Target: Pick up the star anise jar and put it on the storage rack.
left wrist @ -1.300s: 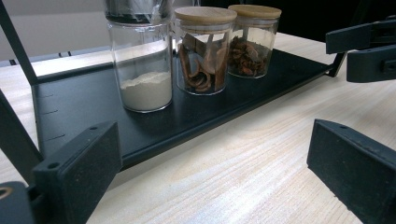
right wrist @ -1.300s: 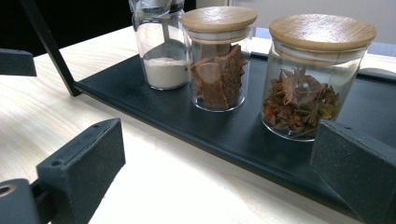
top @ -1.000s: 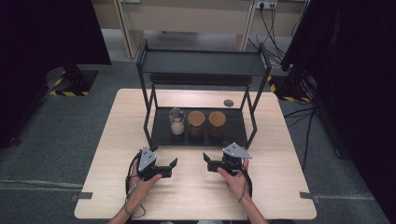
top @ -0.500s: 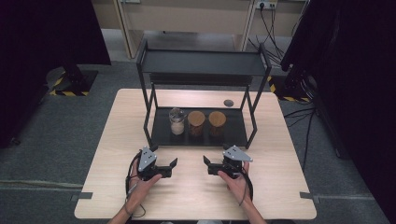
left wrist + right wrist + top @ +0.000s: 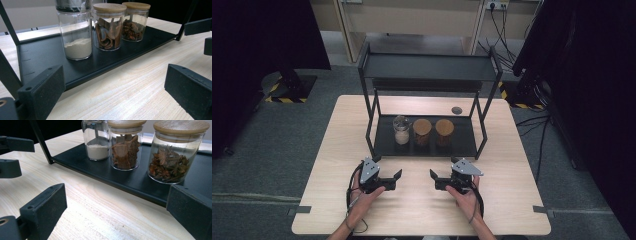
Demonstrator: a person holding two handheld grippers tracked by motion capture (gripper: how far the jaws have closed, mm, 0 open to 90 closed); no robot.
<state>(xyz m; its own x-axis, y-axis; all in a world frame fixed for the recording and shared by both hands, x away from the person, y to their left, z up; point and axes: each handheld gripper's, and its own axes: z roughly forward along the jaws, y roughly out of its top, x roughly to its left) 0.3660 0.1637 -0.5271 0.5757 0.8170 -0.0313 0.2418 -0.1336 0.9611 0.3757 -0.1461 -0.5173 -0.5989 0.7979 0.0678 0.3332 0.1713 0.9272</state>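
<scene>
Both forearms enter high view from 6 o'clock edge, left at lower left, right at lower right

Left hand (image 5: 364,196) wraps left gripper (image 5: 396,177) from behind; jaws spread wide, nothing between them, tips aimed toward 3 o'clock, slightly up

Right hand (image 5: 463,197) wraps right gripper (image 5: 433,178); jaws spread wide, nothing between them, tips aimed toward 9 o'clock

Grippers face each other, well apart, level with one another, low over worktop

Grey three-cornered plate atop each gripper; cable trails from each back along wrist toward 6 o'clock
</scene>
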